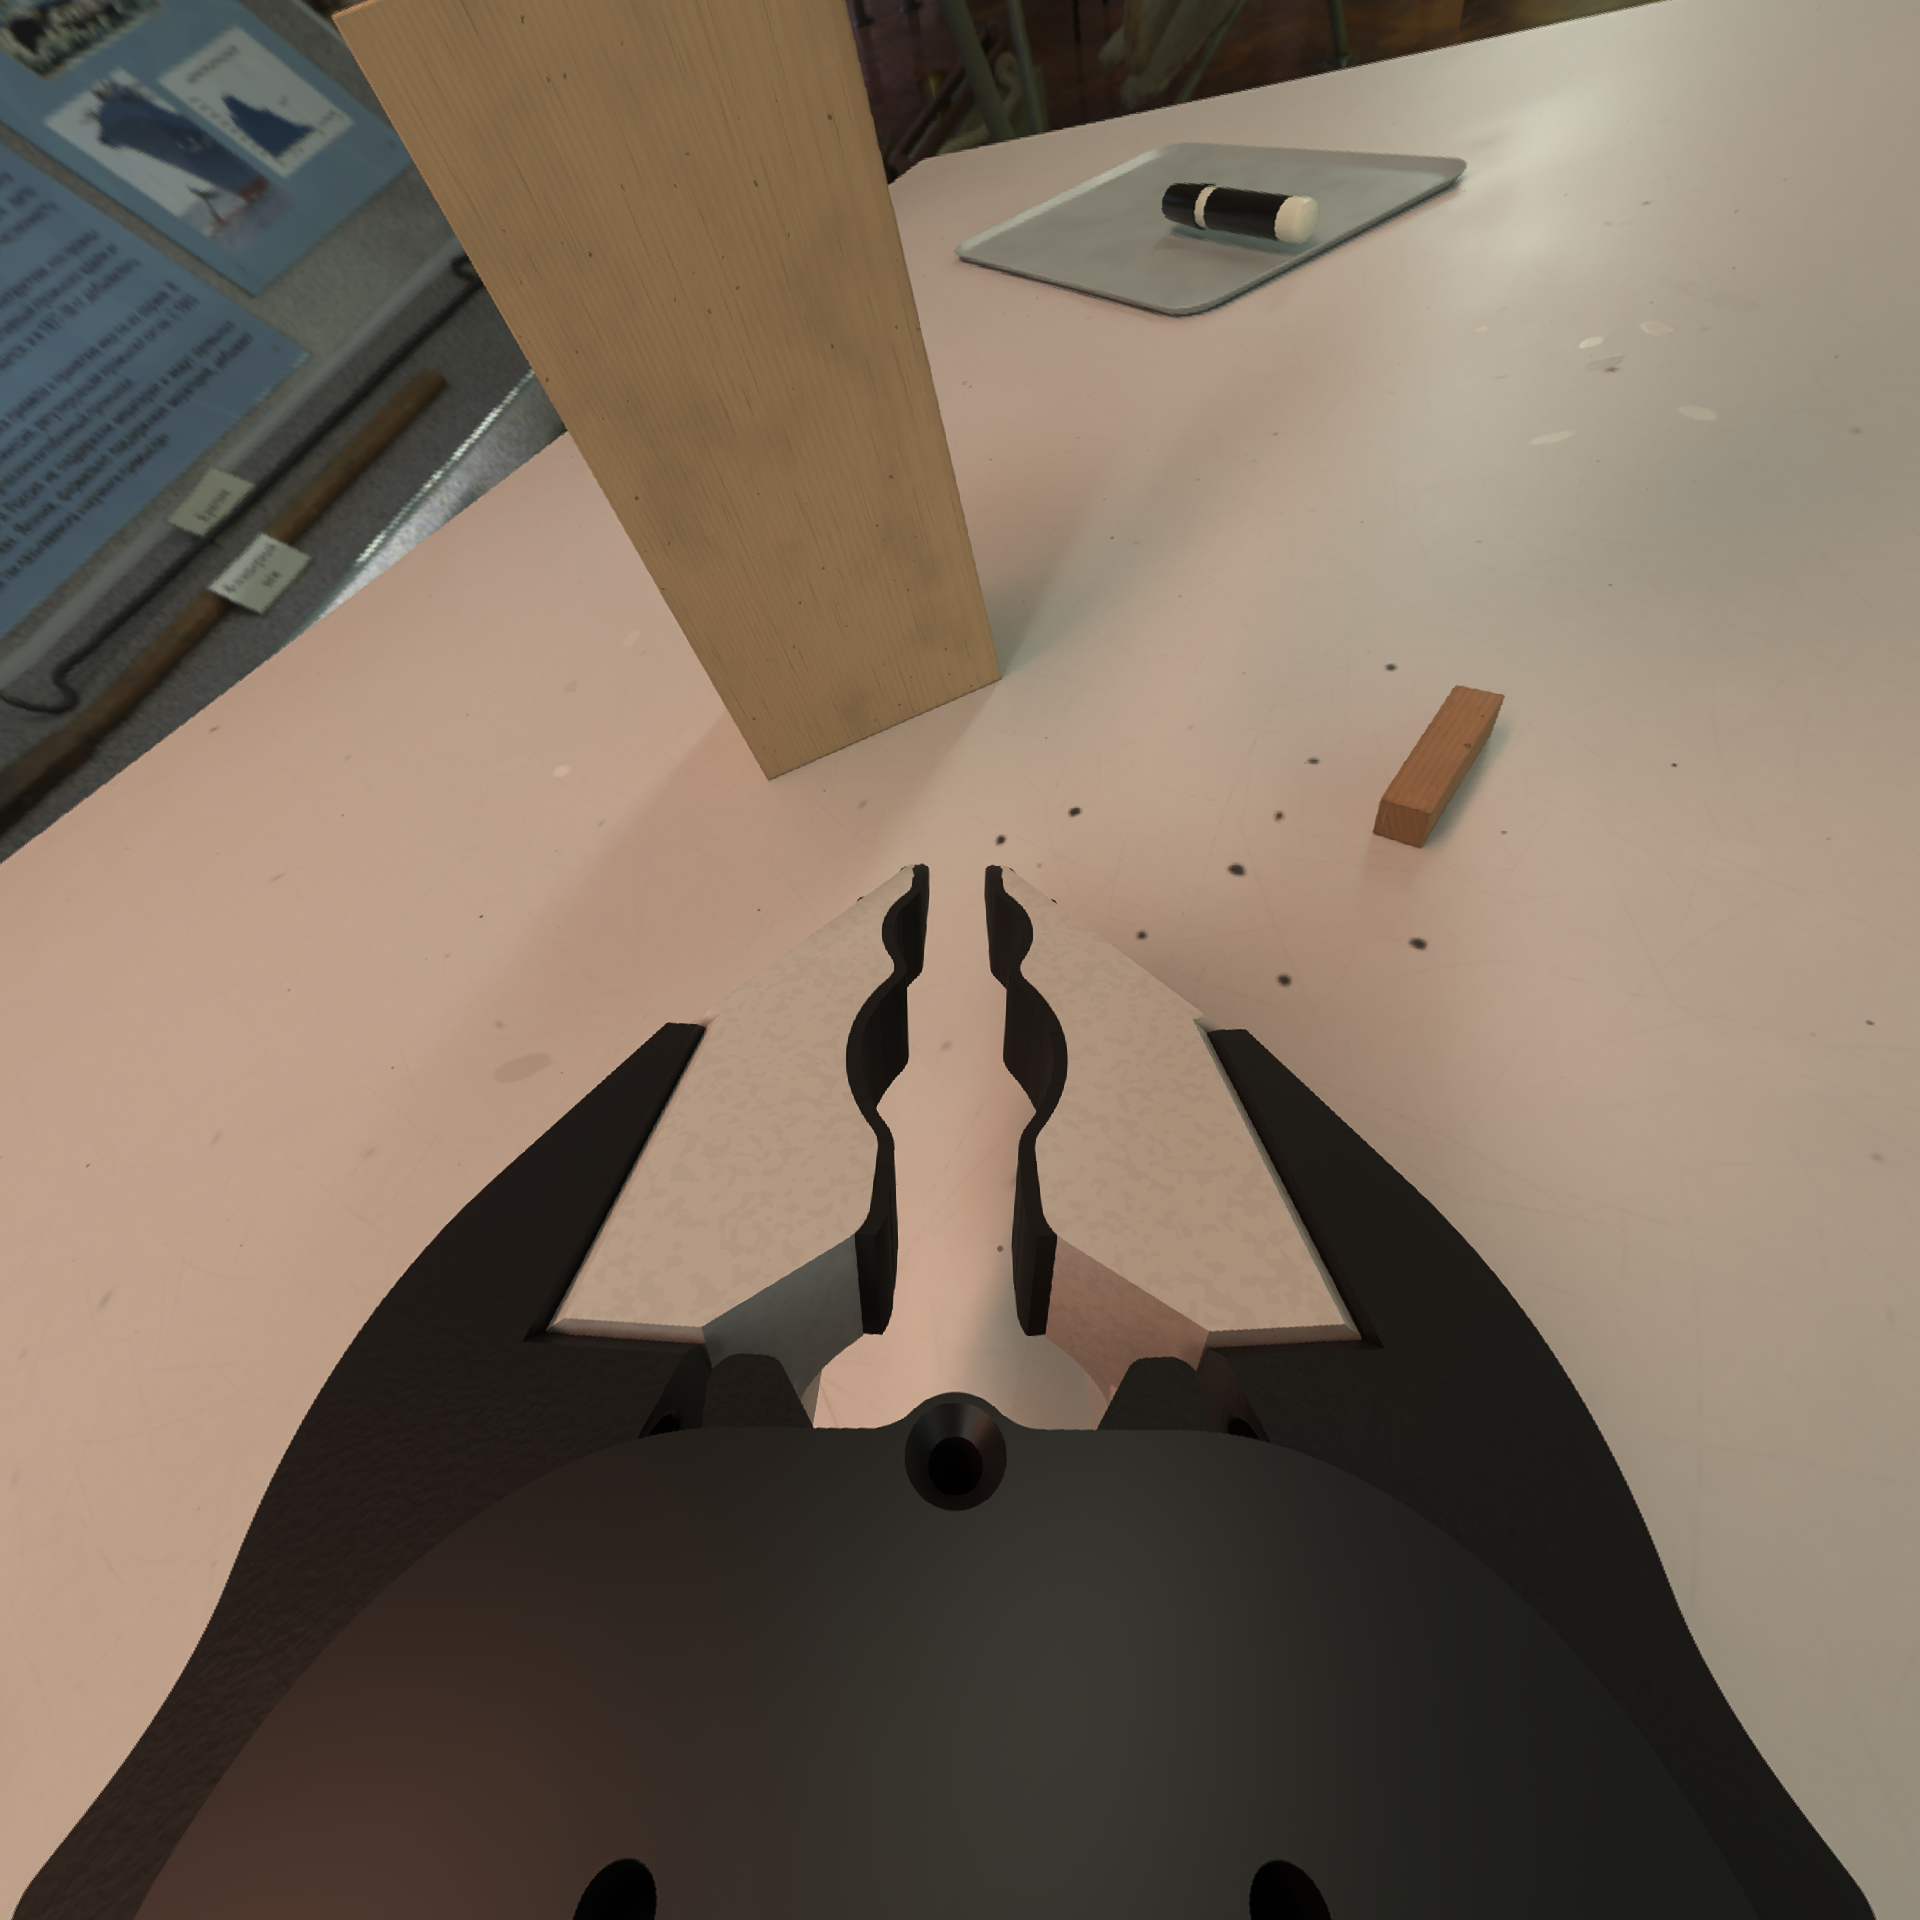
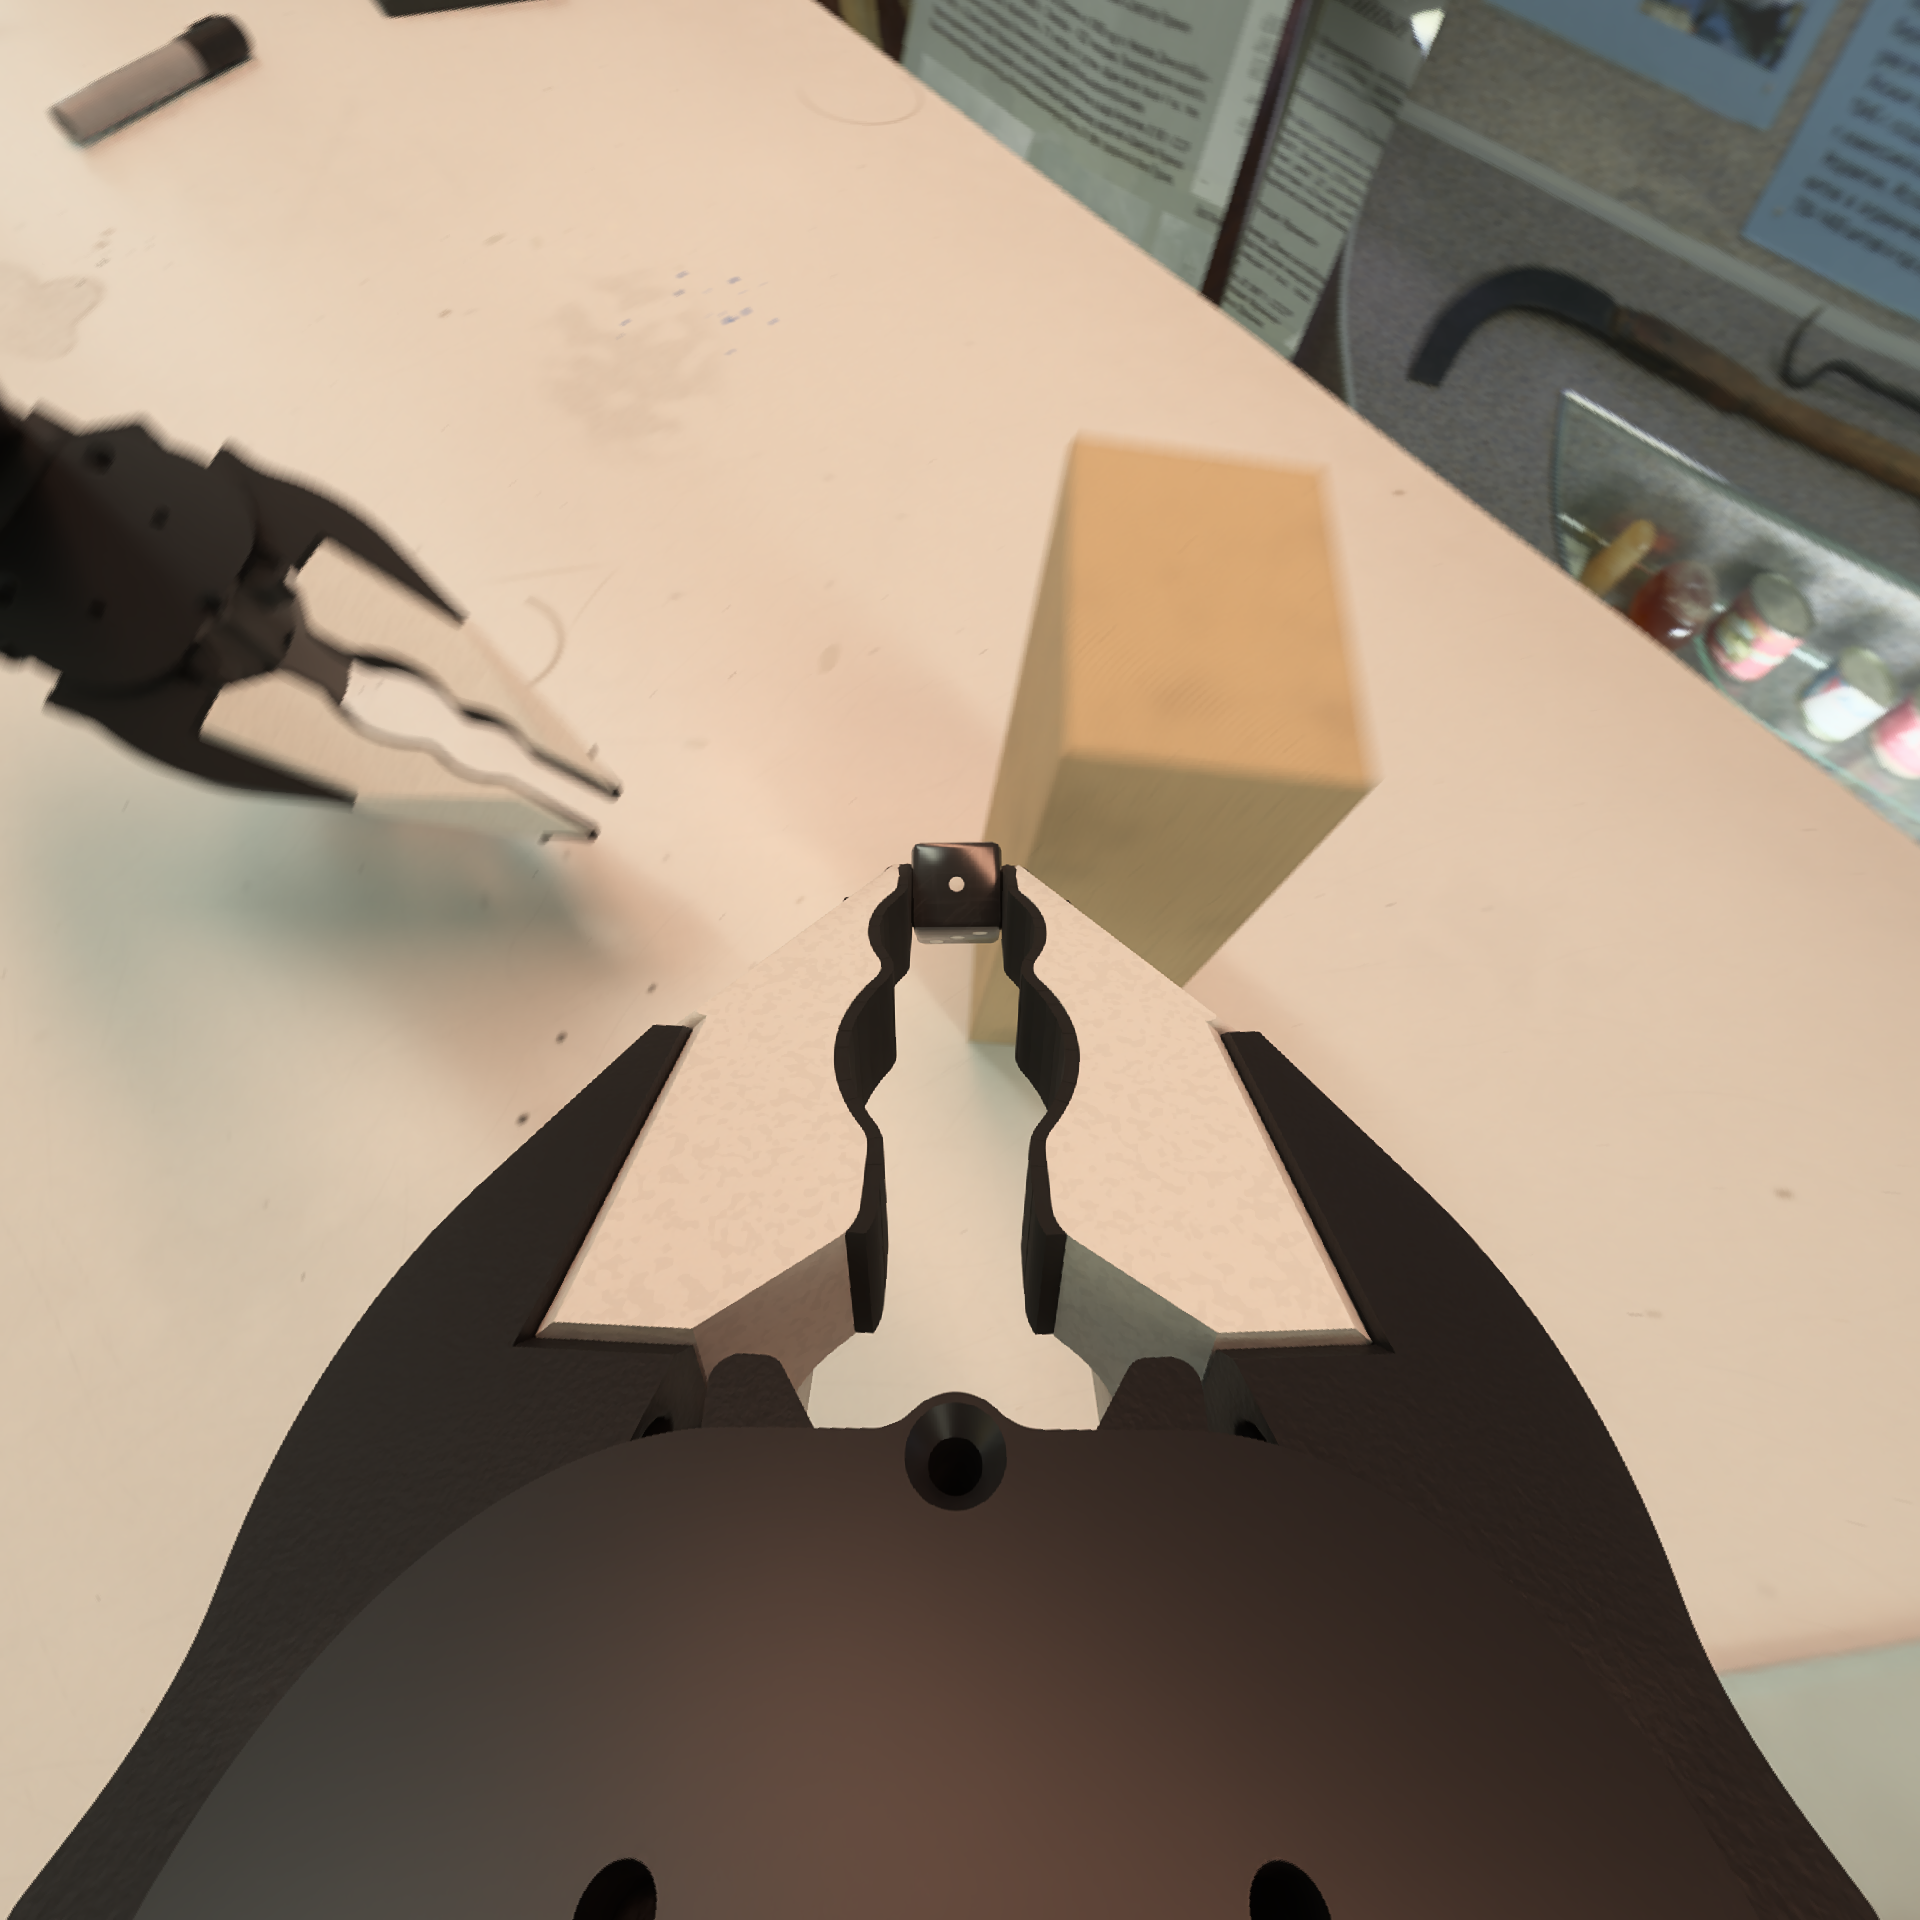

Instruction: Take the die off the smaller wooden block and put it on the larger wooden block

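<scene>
My right gripper (image 2: 956,902) is shut on the black die (image 2: 956,883), which shows one white pip, and holds it in the air just left of and in front of the larger wooden block (image 2: 1184,665). That pale block stands upright and also shows in the left wrist view (image 1: 707,395). The smaller, reddish-brown wooden block (image 1: 1439,764) lies flat on the table with nothing on it. My left gripper (image 1: 956,878) hovers low over the table in front of the tall block, empty, with a narrow gap between its fingers. It also shows in the right wrist view (image 2: 603,812).
A grey tray (image 1: 1049,249) at the back holds a black-and-white cylinder (image 1: 1236,213). A grey-and-black cylinder (image 2: 145,78) lies far off on the pink table (image 2: 623,468). The table edge runs close behind the tall block, with display boards beyond.
</scene>
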`<state>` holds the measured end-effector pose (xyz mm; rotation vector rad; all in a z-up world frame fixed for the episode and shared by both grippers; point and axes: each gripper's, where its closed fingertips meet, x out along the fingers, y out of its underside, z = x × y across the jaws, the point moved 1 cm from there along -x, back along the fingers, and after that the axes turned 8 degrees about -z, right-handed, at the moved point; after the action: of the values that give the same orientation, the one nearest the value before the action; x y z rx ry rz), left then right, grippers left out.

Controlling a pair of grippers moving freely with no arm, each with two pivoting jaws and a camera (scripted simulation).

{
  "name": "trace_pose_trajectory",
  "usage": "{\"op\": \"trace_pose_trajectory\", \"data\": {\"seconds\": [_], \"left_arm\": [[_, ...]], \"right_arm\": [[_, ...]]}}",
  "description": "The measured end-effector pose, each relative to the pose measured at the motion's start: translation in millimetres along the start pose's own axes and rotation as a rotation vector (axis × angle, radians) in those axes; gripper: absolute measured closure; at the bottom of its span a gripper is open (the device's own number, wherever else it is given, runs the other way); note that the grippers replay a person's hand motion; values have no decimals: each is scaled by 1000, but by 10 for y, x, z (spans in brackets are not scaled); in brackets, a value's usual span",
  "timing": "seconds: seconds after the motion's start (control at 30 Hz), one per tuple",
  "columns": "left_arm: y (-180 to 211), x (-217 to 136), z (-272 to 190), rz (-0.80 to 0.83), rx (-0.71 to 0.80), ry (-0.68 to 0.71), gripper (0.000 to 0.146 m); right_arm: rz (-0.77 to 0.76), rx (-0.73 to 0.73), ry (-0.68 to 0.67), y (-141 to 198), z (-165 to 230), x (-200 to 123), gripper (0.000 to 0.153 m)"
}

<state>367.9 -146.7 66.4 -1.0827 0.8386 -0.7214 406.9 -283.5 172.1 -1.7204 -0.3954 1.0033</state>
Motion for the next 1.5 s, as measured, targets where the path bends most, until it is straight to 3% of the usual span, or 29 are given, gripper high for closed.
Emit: {"op": "trace_pose_trajectory", "data": {"seconds": [0.13, 0.23, 0.57, 1.17, 1.5], "left_arm": [[1, 4, -11, 0, 7, 0, 136], [-6, -1, -20, -4, 9, 2, 136], [-57, -15, -68, -24, 4, 16, 137], [-163, -47, -18, -64, -10, -13, 137], [-955, -208, 265, -260, -115, -122, 144]], "right_arm": [[85, 26, 26, -422, -314, 113, 136], [174, 31, 27, -530, -442, 266, 136], [305, 81, 19, -443, -539, 514, 136], [279, 88, 11, -434, -508, 533, 136], [265, 118, -14, -432, -516, 529, 136]]}}
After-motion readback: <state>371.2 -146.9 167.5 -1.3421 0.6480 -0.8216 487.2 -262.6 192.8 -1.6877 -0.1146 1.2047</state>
